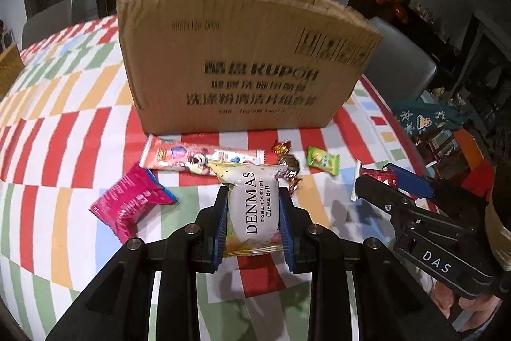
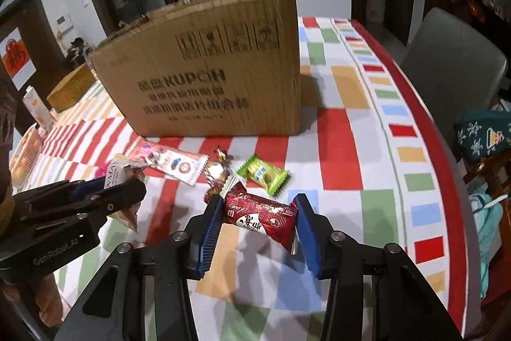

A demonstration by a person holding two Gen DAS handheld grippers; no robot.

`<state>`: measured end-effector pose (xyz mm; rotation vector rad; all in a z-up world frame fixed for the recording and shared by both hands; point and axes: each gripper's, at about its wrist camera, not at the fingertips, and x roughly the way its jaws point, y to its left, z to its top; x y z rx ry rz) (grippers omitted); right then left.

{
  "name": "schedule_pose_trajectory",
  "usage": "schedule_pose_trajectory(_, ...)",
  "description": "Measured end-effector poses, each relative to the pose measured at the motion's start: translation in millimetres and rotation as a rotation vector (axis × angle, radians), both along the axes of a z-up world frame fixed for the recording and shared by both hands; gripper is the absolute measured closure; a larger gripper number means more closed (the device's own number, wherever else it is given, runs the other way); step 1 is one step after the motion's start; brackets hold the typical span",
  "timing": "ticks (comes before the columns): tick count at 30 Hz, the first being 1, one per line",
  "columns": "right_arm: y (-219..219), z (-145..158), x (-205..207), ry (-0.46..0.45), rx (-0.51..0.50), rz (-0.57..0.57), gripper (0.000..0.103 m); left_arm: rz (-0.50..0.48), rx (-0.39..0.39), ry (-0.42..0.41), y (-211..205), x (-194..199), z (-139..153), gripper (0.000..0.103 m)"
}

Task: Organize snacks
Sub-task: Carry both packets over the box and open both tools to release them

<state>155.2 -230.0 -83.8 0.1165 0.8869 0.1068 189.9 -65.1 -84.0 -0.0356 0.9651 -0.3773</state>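
My left gripper [image 1: 254, 197] is shut on a white DENMAS Cheese Ball packet [image 1: 254, 210], held above the table. My right gripper [image 2: 258, 206] is shut on a red wrapped snack [image 2: 260, 213], also lifted; it shows in the left wrist view [image 1: 378, 176]. A cardboard box [image 1: 242, 53] stands upright behind, its top open; it also shows in the right wrist view [image 2: 210, 75]. On the table lie a long white snack bar [image 1: 201, 157], a pink packet [image 1: 131, 203], a green candy [image 1: 322, 160] and small foil candies [image 1: 287, 162].
The table has a coloured check cloth [image 2: 345, 130]. A grey chair [image 2: 453, 66] stands at the right edge. A small gold box [image 2: 68, 91] and other items sit at the far left. A teal bag [image 2: 485, 133] lies right of the table.
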Motion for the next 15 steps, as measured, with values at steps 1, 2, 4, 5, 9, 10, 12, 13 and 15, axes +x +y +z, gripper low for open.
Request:
schedule_pose_trajectory(1, 0.7, 2.9, -0.8, -0.007, 0.001, 0.001, 0.057, 0.0, -0.005, -0.014, 0.9, -2.4, 6.1, 0.074)
schedule_pose_trajectory(2, 1.7, 8.8, -2.6, -0.021, 0.0, 0.003, 0.057, 0.0, -0.009, -0.023, 2.2, -3.4, 10.5, 0.074)
schedule_pose_trajectory(4, 2.6, 16.0, -5.0, -0.041, 0.0, 0.004, 0.057, 0.0, -0.016, -0.045, 4.2, -6.2, 19.7, 0.074)
schedule_pose_trajectory(5, 3.7, 22.2, -6.7, -0.056, 0.0, 0.008, 0.057, 0.0, -0.018, -0.06, 5.6, -7.8, 25.8, 0.074)
schedule_pose_trajectory(9, 6.5, 42.0, -10.7, -0.109, -0.001, 0.015, 0.057, -0.004, -0.024, -0.112, 8.7, -11.5, 47.8, 0.074)
schedule_pose_trajectory(10, 7.2, 45.9, -11.2, -0.118, 0.0, 0.015, 0.057, -0.005, -0.027, -0.129, 9.8, -12.0, 54.8, 0.074)
schedule_pose_trajectory(12, 8.6, 56.2, -11.0, -0.145, 0.001, 0.019, 0.057, -0.001, -0.029, -0.151, 12.6, -12.1, 64.1, 0.074)
schedule_pose_trajectory(13, 9.6, 60.5, -10.7, -0.156, 0.002, 0.02, 0.057, 0.0, -0.031, -0.166, 14.1, -11.8, 70.7, 0.074)
schedule_pose_trajectory(15, 12.6, 70.7, -10.3, -0.181, 0.001, 0.028, 0.057, 0.002, -0.032, -0.188, 16.1, -11.8, 79.5, 0.074)
